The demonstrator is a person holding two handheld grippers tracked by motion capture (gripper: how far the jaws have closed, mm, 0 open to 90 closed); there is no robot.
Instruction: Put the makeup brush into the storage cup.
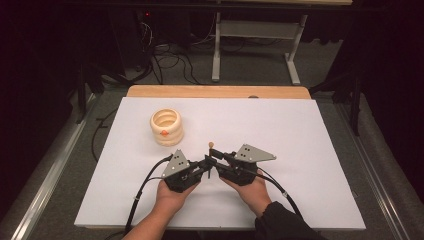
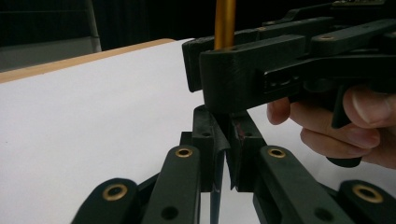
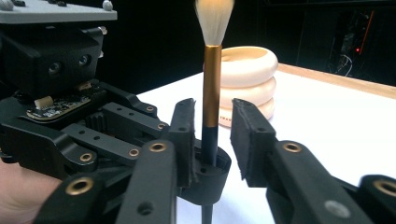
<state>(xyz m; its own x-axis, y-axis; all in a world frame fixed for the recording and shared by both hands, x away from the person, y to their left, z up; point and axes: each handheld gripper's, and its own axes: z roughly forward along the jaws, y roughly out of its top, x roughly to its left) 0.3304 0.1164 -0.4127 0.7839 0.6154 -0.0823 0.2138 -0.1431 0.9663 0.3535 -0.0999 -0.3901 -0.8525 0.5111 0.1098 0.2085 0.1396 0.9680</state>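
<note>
— Left gripper (image 2: 222,135): jaws drawn in narrow, clamped on the thin black handle of a brush (image 3: 211,84). Seen that way from its own camera?

— Yes. Handle pinched between the two pads, low down, with the gold sleeve rising above. Brush upright, pale bristles at the top.

— And the right gripper (image 3: 212,135)?

— Parted, one jaw on each side of the brush, level with where gold meets black. Nearer pad just beside the handle, perhaps touching; cannot tell. Other pad plainly apart from it.

— So sitting above the left one's jaw tips?

— Right. In the left gripper view, right gripper (image 2: 224,70) crossing just over the left one's jaws, gold sleeve standing between its tips. Fingers (image 2: 336,135) of the right hand curled round its grip.

— From the high view?

— Left gripper (image 1: 206,164) and right gripper (image 1: 214,159) meeting nose to nose near the middle of the white sheet (image 1: 300,150), toward the near side. Brush (image 1: 211,146) poking up between them. Left hand (image 1: 170,192) and right hand (image 1: 252,192) behind, resting low on the sheet.

— Anything else there?

— Cream ringed pot (image 1: 166,126), farther back and to the left, well apart from the grippers, small orange mark on its front. Wooden edge (image 1: 215,91) along the far side.
</note>
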